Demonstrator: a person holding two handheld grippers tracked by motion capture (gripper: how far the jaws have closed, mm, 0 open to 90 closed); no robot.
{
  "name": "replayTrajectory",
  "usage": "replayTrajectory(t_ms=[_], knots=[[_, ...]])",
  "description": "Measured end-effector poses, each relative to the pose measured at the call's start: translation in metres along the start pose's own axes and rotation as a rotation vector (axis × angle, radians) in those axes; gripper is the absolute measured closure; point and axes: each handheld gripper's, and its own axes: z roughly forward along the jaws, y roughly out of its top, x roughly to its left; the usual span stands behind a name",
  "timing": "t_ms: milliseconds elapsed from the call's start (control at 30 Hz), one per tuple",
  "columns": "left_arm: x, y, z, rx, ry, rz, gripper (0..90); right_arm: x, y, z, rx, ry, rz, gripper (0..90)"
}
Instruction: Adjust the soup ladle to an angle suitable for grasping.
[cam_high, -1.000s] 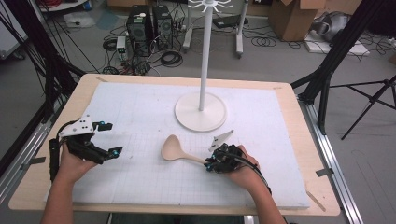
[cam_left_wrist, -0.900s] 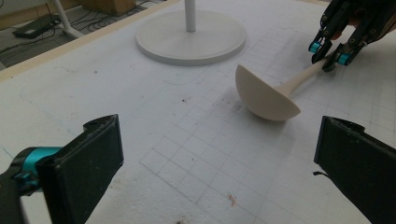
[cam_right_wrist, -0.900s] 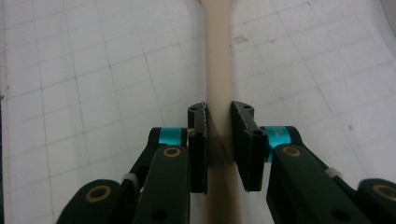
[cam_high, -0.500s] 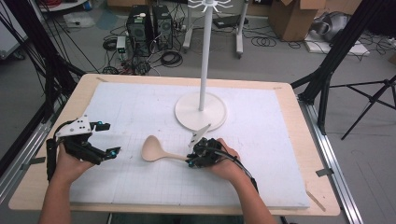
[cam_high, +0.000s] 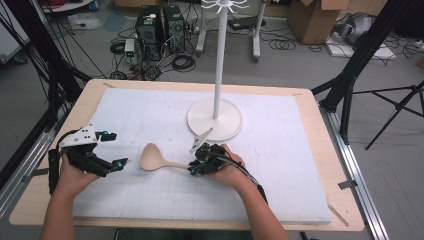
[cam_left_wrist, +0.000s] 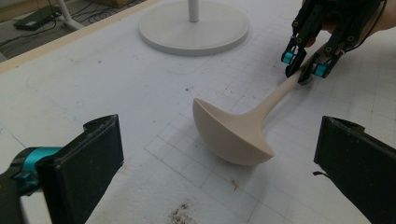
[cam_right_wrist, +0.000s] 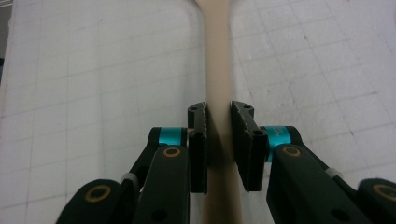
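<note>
1. Right gripper (cam_high: 196, 161) was clamped on the ladle (cam_high: 156, 158) handle, over the mat (cam_high: 280, 165) near the stand (cam_high: 216, 119).
2. Left gripper (cam_high: 114, 150) gaped empty, left of the bowl.
3. Handover step, I judged; next needs left jaws closing on the ladle.

On my table (cam_high: 320, 107) lies a gridded mat (cam_high: 280, 165). The ladle (cam_high: 155, 159) rests on the mat near centre. The stand's base (cam_high: 227, 120) sits at its two o'clock, well apart. My right gripper (cam_high: 196, 161) is at the ladle's three o'clock, on its handle; my left gripper (cam_high: 114, 150) waits at nine o'clock, just beside the bowl.
</note>
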Motion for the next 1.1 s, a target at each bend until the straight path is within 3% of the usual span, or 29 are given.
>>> replayTrajectory(t_ms=[100, 400, 467, 1000, 1033, 1067, 1100], knots=[[0.000, -0.002, -0.004, 0.002, 0.007, -0.004, 1.7, 0.000, 0.008, 0.005, -0.001, 0.003, -0.023, 77.3], [-0.002, -0.007, -0.014, -0.003, 0.025, -0.012, 1.7, -0.001, 0.014, 0.015, -0.001, 0.023, -0.034, 77.2], [-0.002, -0.008, -0.016, -0.002, 0.028, -0.011, 1.7, -0.002, 0.017, 0.016, 0.004, 0.014, -0.059, 77.2], [-0.003, -0.008, -0.013, 0.003, 0.023, -0.011, 1.7, -0.001, 0.024, 0.025, 0.011, -0.003, -0.084, 75.7], [-0.003, -0.008, -0.014, 0.002, 0.024, -0.012, 1.7, -0.001, 0.025, 0.024, -0.019, -0.012, -0.078, 63.5], [-0.003, -0.008, -0.014, 0.002, 0.024, -0.012, 1.7, -0.001, 0.025, 0.024, -0.019, -0.012, -0.078, 63.5], [-0.003, -0.008, -0.014, -0.002, 0.024, -0.012, 1.7, -0.001, 0.026, 0.018, -0.059, -0.025, -0.061, 55.3]])
